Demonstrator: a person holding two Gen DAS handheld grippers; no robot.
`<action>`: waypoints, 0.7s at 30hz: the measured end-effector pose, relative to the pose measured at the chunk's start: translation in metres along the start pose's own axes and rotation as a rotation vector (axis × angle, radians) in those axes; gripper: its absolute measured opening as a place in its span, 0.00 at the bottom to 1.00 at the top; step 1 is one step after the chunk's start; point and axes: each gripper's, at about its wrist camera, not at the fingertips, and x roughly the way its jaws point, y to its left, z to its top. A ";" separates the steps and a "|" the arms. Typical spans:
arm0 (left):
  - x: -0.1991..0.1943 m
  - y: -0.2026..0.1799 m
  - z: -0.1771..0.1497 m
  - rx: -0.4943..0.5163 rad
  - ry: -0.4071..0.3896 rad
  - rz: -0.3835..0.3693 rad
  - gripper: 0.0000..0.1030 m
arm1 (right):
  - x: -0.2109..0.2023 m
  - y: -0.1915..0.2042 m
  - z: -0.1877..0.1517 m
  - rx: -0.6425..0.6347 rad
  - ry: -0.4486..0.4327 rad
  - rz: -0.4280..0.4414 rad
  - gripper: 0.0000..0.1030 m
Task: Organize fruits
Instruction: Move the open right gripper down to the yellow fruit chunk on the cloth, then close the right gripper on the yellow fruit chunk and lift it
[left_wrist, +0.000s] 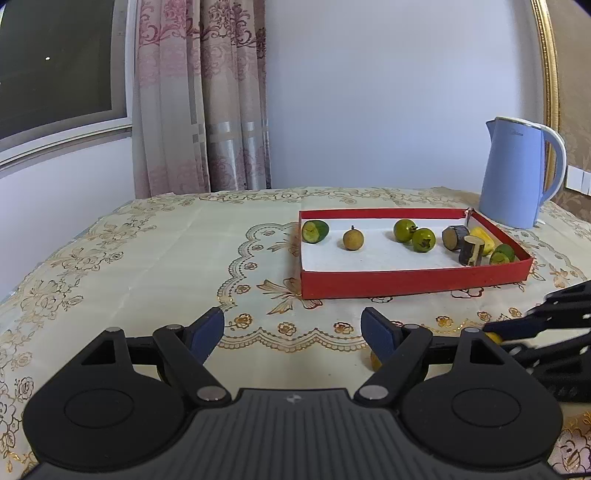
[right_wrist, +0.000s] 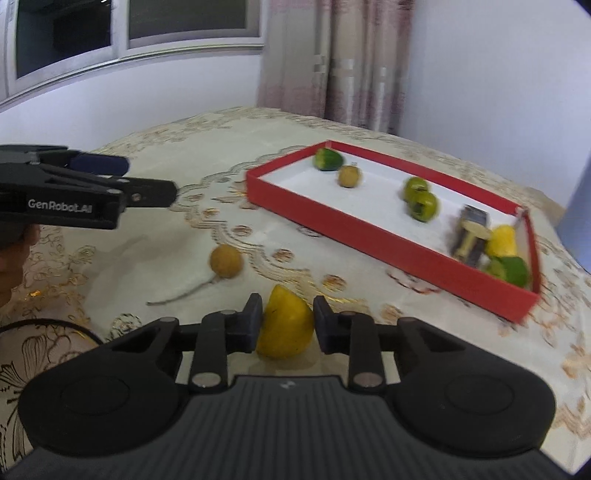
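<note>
Only right wrist view shows lemon wedge (right_wrist: 286, 326) gripped; longan (right_wrist: 226, 261) loose.

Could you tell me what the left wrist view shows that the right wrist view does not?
Only the left wrist view shows the whole blue kettle behind the red tray, and the left gripper from behind, open with nothing between its fingers. Only the right wrist view shows the right gripper shut on a yellow fruit piece, and the whole brown round fruit with its stem loose on the tablecloth. Both show the tray, its green fruits and the curtain.
</note>
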 end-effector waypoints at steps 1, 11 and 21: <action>0.000 0.000 0.000 0.002 0.000 -0.001 0.79 | -0.005 -0.007 -0.002 0.024 -0.009 -0.027 0.24; -0.003 -0.009 0.000 0.033 -0.006 -0.027 0.79 | -0.037 -0.055 -0.024 0.067 -0.019 -0.173 0.61; -0.004 -0.015 0.002 0.042 -0.001 -0.027 0.79 | -0.014 -0.026 -0.013 -0.225 0.052 -0.056 0.58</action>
